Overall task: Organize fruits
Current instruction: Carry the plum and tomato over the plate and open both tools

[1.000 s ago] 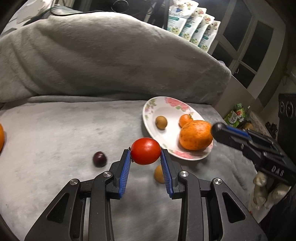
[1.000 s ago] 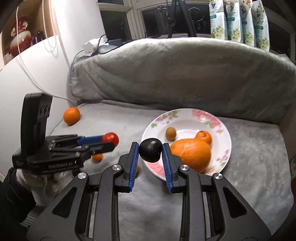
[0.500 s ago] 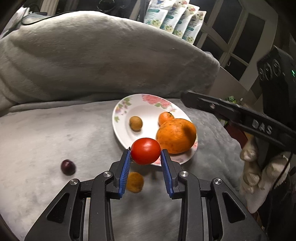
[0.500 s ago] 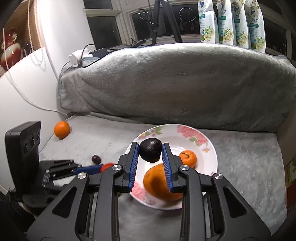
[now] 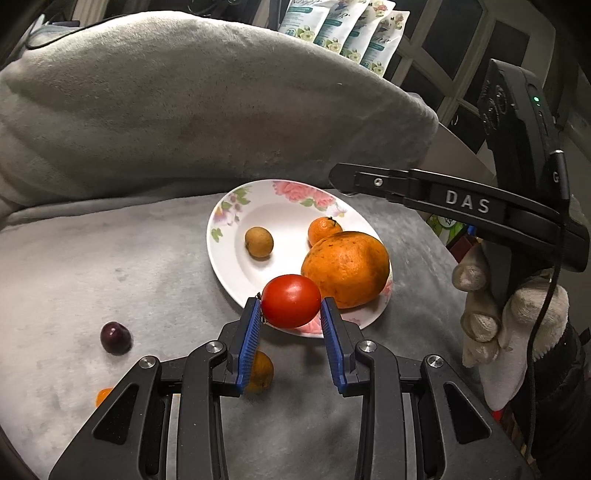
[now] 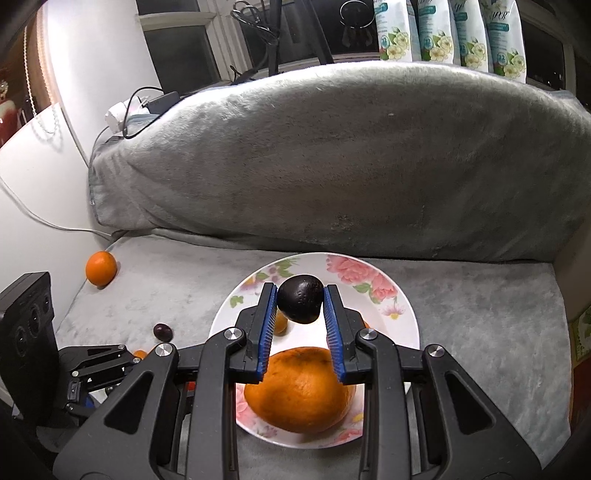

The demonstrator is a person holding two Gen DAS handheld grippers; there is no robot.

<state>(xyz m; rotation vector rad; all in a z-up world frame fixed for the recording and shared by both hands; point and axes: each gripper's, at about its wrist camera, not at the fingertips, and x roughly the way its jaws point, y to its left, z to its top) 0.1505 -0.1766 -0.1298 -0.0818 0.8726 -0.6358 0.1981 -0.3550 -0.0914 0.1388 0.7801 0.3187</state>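
Note:
My left gripper (image 5: 291,314) is shut on a red tomato (image 5: 291,301) held above the near rim of the floral plate (image 5: 229,243). The plate holds a big orange (image 5: 345,267), a small tangerine (image 5: 324,229) and a tan longan (image 5: 259,242). My right gripper (image 6: 300,301) is shut on a dark avocado (image 6: 300,303), held over the plate (image 6: 406,314) above the big orange (image 6: 299,389). The right gripper also shows in the left wrist view (image 5: 343,177), over the plate's far right edge.
Loose on the grey blanket lie a dark plum (image 5: 115,338), a small orange fruit (image 5: 260,371) under my left fingers, and an orange (image 6: 101,268) at the far left. A large grey cushion (image 6: 332,155) rises behind the plate. Snack bags (image 6: 450,33) stand on the sill.
Both grippers have moved in over the plate with their fruits. The left one came right to the near rim; the right one rose and advanced above the big orange.

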